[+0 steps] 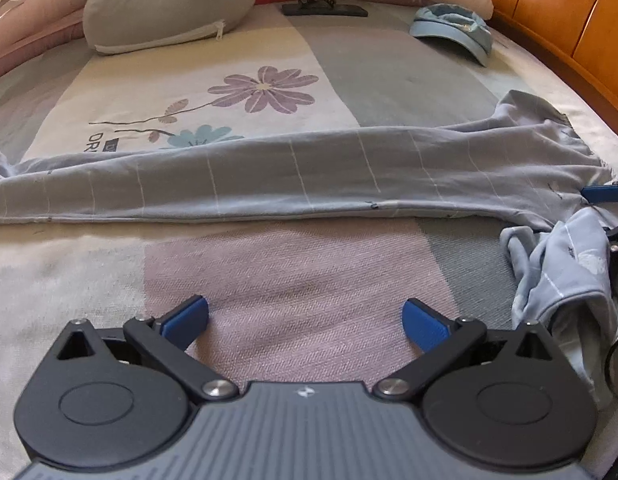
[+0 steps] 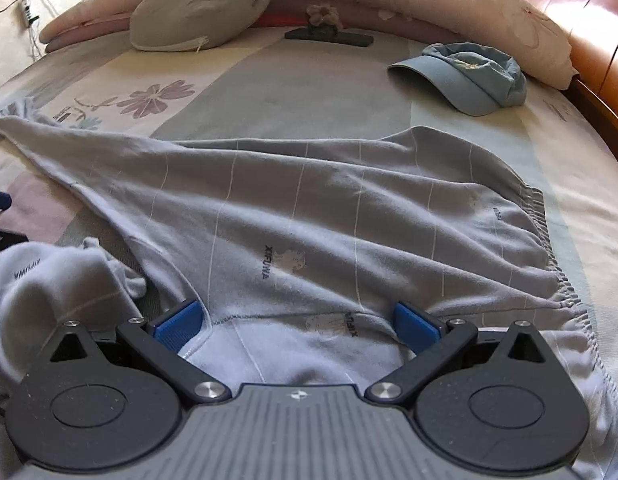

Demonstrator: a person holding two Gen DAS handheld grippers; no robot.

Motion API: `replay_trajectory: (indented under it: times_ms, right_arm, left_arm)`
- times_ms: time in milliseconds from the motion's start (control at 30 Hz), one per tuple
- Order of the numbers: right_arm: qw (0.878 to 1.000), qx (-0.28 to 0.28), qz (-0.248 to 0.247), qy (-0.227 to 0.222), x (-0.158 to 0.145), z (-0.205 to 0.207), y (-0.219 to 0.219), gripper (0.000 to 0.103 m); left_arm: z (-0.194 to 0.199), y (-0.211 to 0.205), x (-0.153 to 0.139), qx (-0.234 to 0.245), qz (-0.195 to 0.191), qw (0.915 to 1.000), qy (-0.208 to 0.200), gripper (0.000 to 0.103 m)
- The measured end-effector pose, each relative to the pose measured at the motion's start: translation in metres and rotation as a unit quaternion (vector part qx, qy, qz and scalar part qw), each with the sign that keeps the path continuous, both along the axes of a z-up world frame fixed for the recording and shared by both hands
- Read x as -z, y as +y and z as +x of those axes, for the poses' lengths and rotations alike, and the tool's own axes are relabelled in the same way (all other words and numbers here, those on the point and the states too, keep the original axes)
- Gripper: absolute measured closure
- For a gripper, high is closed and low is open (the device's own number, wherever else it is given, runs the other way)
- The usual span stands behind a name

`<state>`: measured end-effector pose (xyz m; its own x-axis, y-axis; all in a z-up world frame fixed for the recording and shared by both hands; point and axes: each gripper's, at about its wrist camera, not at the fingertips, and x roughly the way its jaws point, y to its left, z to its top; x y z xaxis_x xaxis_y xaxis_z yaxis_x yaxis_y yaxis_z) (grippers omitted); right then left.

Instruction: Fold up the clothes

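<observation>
- Trousers (image 2: 309, 216), pale grey-blue with thin white grid lines, lie spread across your bed (image 1: 293, 280); one leg stretches flat, the other lies bunched.
- Your left tongs (image 1: 305, 320) stand wide open over bare bedspread, gripping nothing.
- Your right tongs (image 2: 297, 320) stand wide open over the crotch seam, holding nothing.
- Farther off: blue cap (image 2: 469, 76), grey pillow (image 1: 165, 4).
</observation>
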<state>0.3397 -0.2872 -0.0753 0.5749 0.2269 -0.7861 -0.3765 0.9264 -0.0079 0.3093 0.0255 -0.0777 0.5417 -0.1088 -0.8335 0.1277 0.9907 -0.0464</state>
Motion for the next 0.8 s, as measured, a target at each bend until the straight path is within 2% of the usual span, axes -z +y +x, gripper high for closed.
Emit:
replay_trajectory:
  times_ms: [267,367,433,533,633,733,800]
  right_arm:
    - [1.000,0.008,-0.014,-0.006,0.000,-0.002,0.003,0.000]
    - [1.000,0.013,-0.020,0.014,-0.005,0.003,0.005,0.000]
    - [0.999,0.017,-0.021,0.032,-0.009,0.007,0.006,0.000]
    - [0.998,0.040,0.007,0.042,-0.031,0.017,0.007,0.000]
    - [0.995,0.066,0.073,0.034,-0.060,0.030,0.022,0.000]
    - [0.990,0.068,0.121,0.035,-0.075,0.039,0.052,0.000]
    - [0.989,0.064,0.132,0.034,-0.080,0.035,0.075,0.000]
  left_arm:
    - [0.007,-0.006,-0.002,-0.010,0.017,0.9995,0.025,0.001]
    - [0.005,-0.003,-0.006,-0.022,0.020,0.9992,0.025,0.001]
    - [0.006,0.004,-0.015,-0.026,0.020,0.9994,0.007,0.001]
    - [0.020,0.021,-0.030,-0.025,0.022,0.9987,-0.038,0.001]
    - [0.043,0.037,-0.040,-0.012,0.016,0.9975,-0.068,0.001]
    - [0.066,0.052,-0.041,0.006,0.001,0.9965,-0.084,0.001]
    - [0.082,0.062,-0.036,0.023,-0.012,0.9962,-0.083,0.001]
